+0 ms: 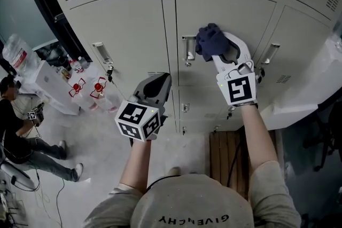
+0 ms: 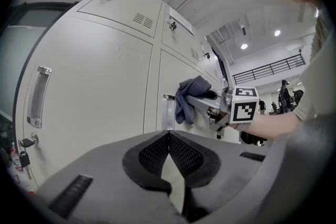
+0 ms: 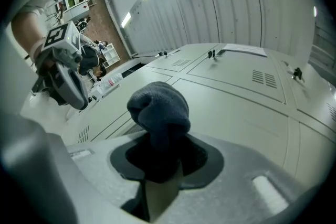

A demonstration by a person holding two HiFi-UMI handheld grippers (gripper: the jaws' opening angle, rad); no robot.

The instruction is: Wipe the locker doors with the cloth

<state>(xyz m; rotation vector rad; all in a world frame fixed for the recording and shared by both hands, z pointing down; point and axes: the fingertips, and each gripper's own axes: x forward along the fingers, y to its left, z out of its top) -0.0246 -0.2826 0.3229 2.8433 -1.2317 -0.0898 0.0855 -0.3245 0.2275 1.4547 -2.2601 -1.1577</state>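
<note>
Upper centre of the head view, the right gripper (image 1: 223,46) pinches a dark cloth (image 1: 209,40) at a locker door (image 1: 235,10). Below left, the left gripper (image 1: 159,81) has its jaws pressed together on nothing.

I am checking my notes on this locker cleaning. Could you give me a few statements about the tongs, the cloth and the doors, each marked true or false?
1. The right tongs are shut on the cloth. True.
2. The left tongs hold a second cloth. False: they are shut and empty.
3. The cloth is at a locker door, beside its handle. True.
4. One locker door stands open. False: every locker door in view is closed.
</note>
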